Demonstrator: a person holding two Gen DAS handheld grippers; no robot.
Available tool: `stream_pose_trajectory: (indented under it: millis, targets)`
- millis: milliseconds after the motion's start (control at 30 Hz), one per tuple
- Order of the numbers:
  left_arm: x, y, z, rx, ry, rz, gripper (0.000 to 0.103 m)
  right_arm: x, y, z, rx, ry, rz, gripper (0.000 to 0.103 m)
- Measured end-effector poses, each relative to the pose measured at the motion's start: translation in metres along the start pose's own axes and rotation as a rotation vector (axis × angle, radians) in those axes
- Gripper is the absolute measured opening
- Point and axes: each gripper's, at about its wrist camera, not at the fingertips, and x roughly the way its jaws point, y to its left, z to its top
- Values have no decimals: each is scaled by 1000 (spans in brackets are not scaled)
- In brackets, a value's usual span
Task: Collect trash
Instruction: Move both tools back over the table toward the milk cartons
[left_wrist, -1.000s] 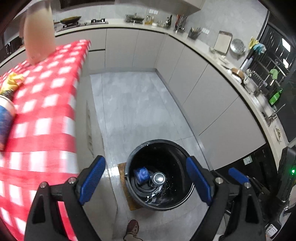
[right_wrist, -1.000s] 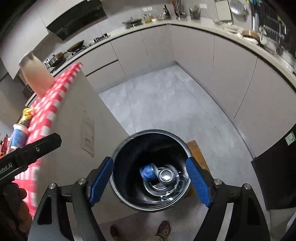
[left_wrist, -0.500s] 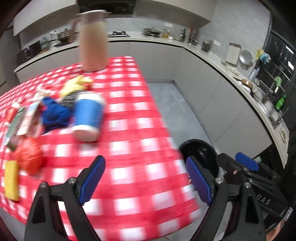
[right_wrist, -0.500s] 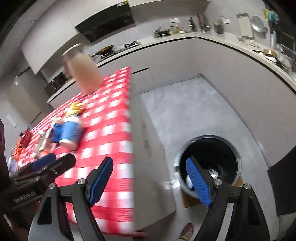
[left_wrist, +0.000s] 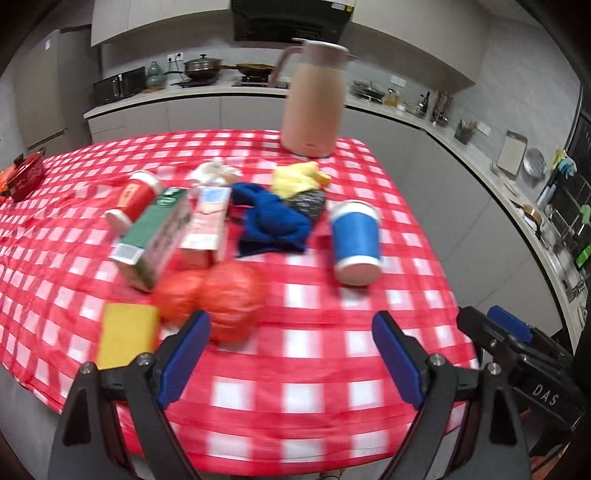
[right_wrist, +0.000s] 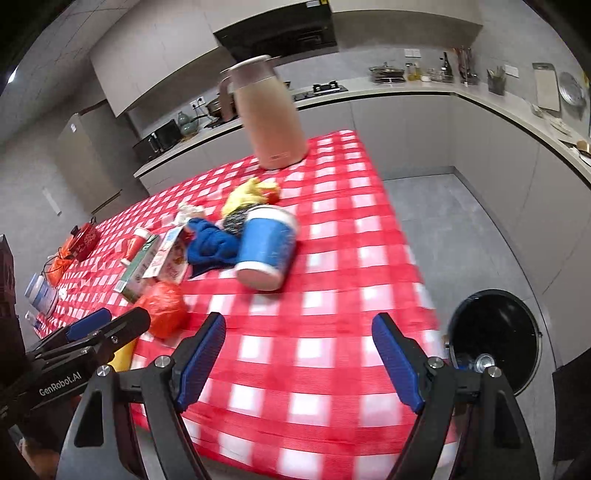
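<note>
Trash lies on the red checked table (left_wrist: 314, 369): a blue paper cup (left_wrist: 356, 242) (right_wrist: 266, 247) on its side, a red cup (left_wrist: 135, 197), a green carton (left_wrist: 155, 238), a pink carton (left_wrist: 207, 225), blue cloth (left_wrist: 273, 223), a yellow wrapper (left_wrist: 297, 177), crumpled red bags (left_wrist: 221, 295) (right_wrist: 164, 308) and a yellow sponge (left_wrist: 125, 334). My left gripper (left_wrist: 291, 358) is open and empty above the table's near edge. My right gripper (right_wrist: 299, 362) is open and empty beside it. The black trash bin (right_wrist: 495, 336) stands on the floor to the right and holds a can.
A pink thermos jug (left_wrist: 314, 99) stands at the table's far edge. A red tin (left_wrist: 24, 177) and a white jar (right_wrist: 40, 295) sit at the left. Grey kitchen cabinets and a counter (right_wrist: 517, 122) curve round the room; the grey floor (right_wrist: 443, 221) lies right of the table.
Both grippers swung from over the trash bin to the left and up to face the table. The bin left the left wrist view. Both stayed open.
</note>
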Motion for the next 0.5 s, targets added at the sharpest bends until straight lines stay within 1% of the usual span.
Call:
stream_pose_trajectory:
  millis: [167,267,400,500]
  targets:
    - [4,45,4,1,-9,12,90,16,38,-5,4,-6,-2,83]
    - [6,65,8,-10,-5,35,90,24,57,-7,6,-4,7,83]
    - [3,80,12,-34,-21,70,90,30,74,-2,1,9,33,83]
    - [0,87,13,-60,-40,108,90,35,86,4,-44,7,60,83]
